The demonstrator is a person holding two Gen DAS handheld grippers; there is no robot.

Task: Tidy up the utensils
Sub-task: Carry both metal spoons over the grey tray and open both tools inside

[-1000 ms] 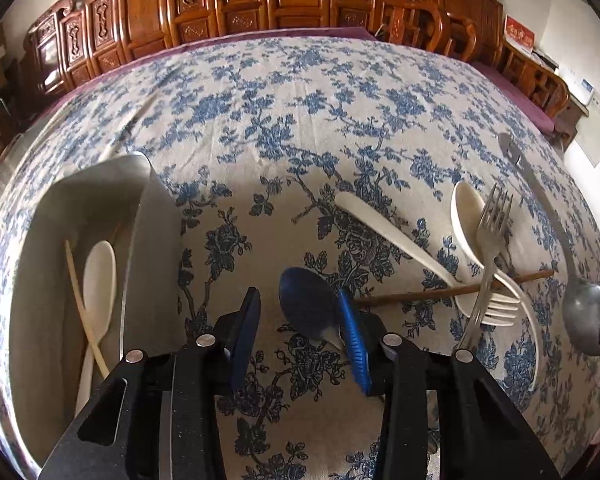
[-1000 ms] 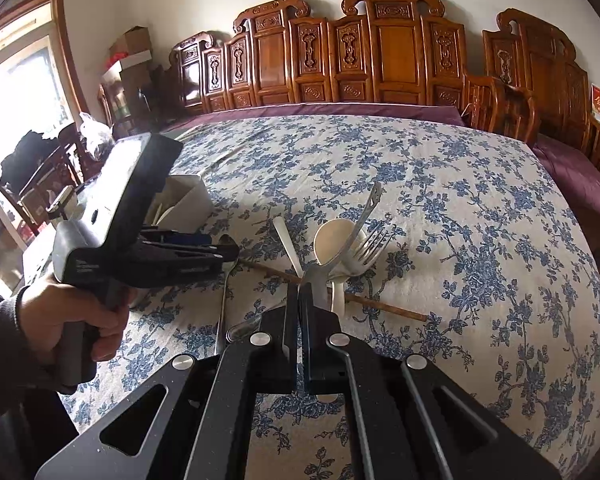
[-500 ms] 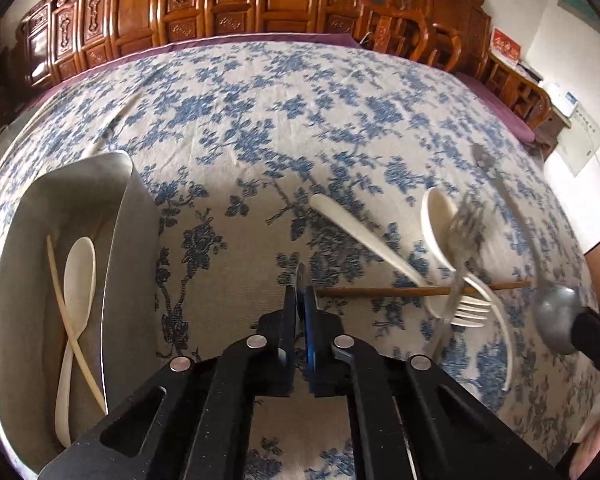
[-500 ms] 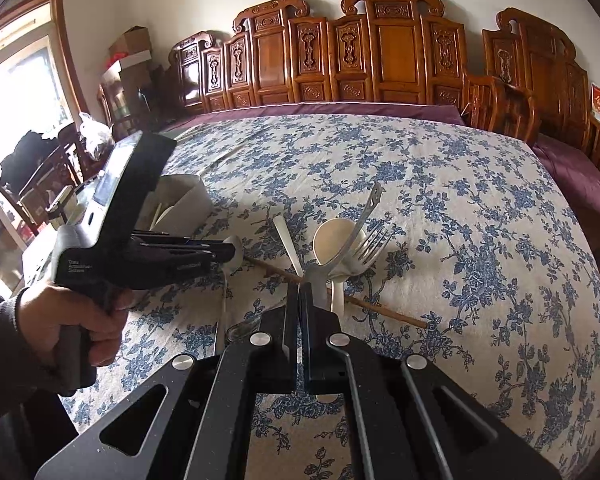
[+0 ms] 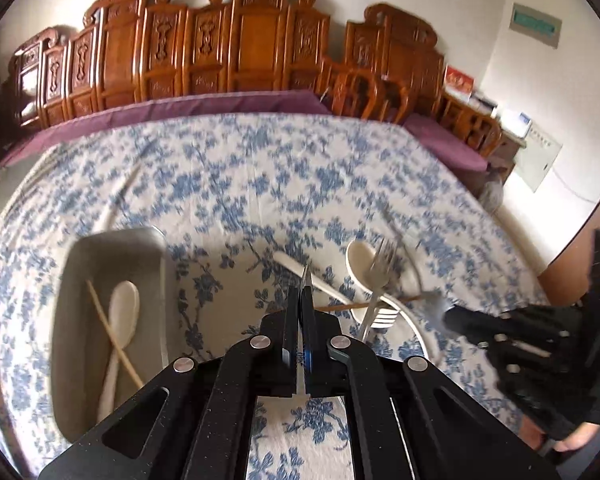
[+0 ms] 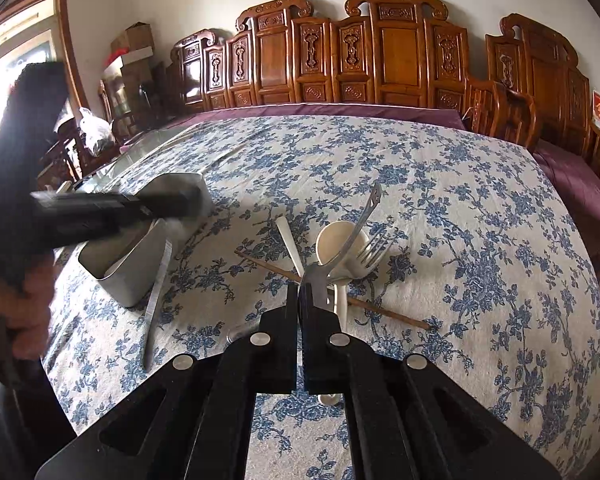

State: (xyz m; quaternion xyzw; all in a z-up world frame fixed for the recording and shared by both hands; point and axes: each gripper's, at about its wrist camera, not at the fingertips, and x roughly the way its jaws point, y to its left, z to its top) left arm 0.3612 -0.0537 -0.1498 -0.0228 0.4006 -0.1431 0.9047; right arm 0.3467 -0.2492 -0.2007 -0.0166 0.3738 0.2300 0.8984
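Note:
My left gripper (image 5: pixel 300 294) is shut on a metal spoon (image 5: pixel 305 276), whose thin edge pokes up between the pads. In the right wrist view that spoon (image 6: pixel 158 292) hangs handle-down from the blurred left gripper (image 6: pixel 188 200), beside the grey tray (image 6: pixel 132 284). My right gripper (image 6: pixel 300 292) is shut on a second metal spoon (image 6: pixel 352 236), handle slanting up and away. Below it, a cream spoon (image 6: pixel 332 240), a fork (image 6: pixel 374 250) and a wooden chopstick (image 6: pixel 392 314) lie crossed on the cloth. The tray (image 5: pixel 112 240) holds a cream spoon (image 5: pixel 122 304) and a chopstick (image 5: pixel 104 316).
The table wears a blue-flowered cloth (image 6: pixel 480 240) with a purple border at the far edge. Carved wooden chairs (image 6: pixel 396 48) line the wall behind. A person's hand (image 6: pixel 16 300) grips the left tool's handle at the left. Another cream utensil's handle (image 6: pixel 288 240) lies by the pile.
The left jaws closed on the metal spoon's bowl and lifted it off the cloth, rising toward the tray. The right gripper stayed still with its spoon.

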